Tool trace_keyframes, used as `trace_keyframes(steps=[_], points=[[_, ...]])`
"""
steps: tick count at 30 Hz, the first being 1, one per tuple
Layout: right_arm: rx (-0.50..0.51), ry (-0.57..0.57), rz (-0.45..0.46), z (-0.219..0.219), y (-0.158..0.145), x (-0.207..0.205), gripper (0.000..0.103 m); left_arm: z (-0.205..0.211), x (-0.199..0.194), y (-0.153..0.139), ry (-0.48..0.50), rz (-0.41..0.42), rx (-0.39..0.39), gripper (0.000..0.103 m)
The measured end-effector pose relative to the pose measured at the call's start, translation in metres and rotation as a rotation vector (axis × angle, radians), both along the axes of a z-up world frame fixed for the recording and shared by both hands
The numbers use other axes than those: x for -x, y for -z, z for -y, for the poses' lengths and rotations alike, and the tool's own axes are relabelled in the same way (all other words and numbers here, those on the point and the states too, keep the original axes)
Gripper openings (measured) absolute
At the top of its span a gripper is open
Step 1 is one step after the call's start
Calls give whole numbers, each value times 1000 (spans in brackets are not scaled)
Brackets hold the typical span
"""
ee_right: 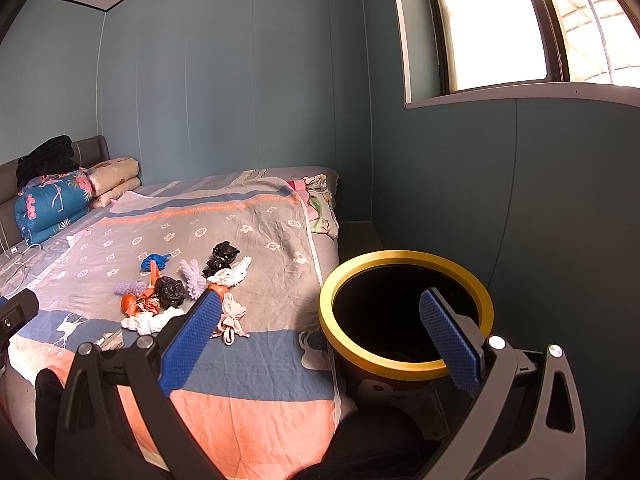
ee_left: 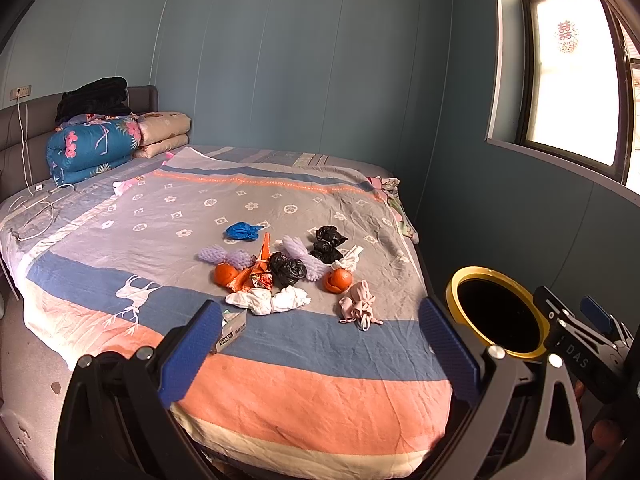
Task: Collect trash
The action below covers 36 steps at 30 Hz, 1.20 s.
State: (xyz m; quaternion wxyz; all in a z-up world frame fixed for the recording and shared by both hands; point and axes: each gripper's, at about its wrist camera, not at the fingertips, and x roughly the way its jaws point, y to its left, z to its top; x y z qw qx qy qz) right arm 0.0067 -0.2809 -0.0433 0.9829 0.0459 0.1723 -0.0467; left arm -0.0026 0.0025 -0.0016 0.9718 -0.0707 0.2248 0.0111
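A heap of trash lies on the bed's striped sheet: black bags, white tissues, purple foam nets, orange peel, a blue bag and a pink wad. A small carton sits by my left finger. A black bin with a yellow rim stands at the bed's right side. My left gripper hangs open above the bed's foot, short of the heap. My right gripper is open with nothing in it; its right finger overlaps the bin's mouth and the trash heap lies to its left.
Folded quilts and pillows are stacked at the headboard, with white cables beside them. Blue walls close in behind and to the right, under a window. A narrow floor strip runs between bed and wall.
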Motion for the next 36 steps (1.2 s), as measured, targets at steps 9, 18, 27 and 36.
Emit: trace_keyframes(steps=[9, 18, 27, 36], points=[[1, 1, -1, 0, 1, 0, 95, 0, -1, 1, 2, -3, 1, 95], [0, 1, -4, 4, 5, 0, 95, 0, 0, 4, 4, -6, 2, 95], [-1, 1, -7, 3, 4, -1, 95, 0, 0, 4, 5, -6, 1, 95], [-3, 1, -7, 4, 5, -1, 95, 1, 1, 4, 7, -8, 0, 95]])
